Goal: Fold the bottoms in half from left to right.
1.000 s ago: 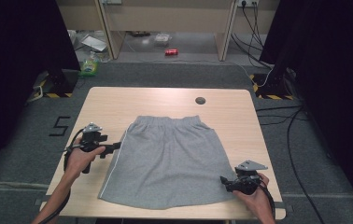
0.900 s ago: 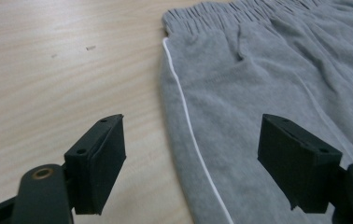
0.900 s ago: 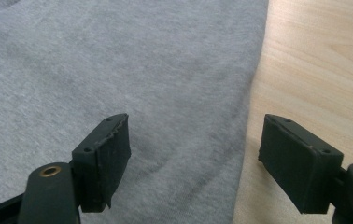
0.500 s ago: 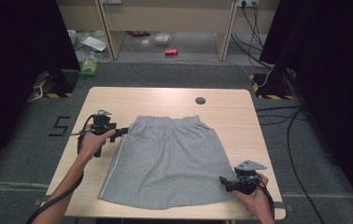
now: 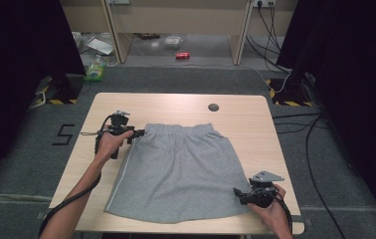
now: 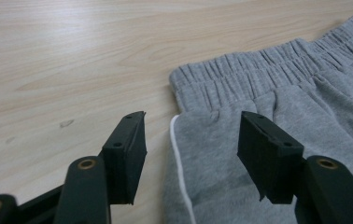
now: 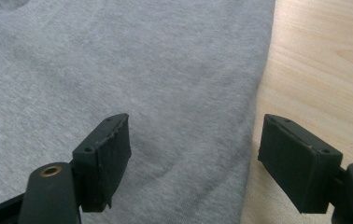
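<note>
Grey shorts (image 5: 178,174) lay flat mid-table, hem toward the near edge. Left gripper (image 5: 137,133) moved up from the left side seam to the waistband's left corner; jaws were just closing, straddling that corner, pads not yet pressing. Right gripper (image 5: 237,193) stayed put at the right hem corner, jaws wide, gripping nothing. Looked like a two-corner pickup for a fold.

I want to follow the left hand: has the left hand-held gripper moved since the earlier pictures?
Yes. The left hand-held gripper has moved up the table, away from the person, to the waistband corner of the grey shorts, its jaws closing.
</note>
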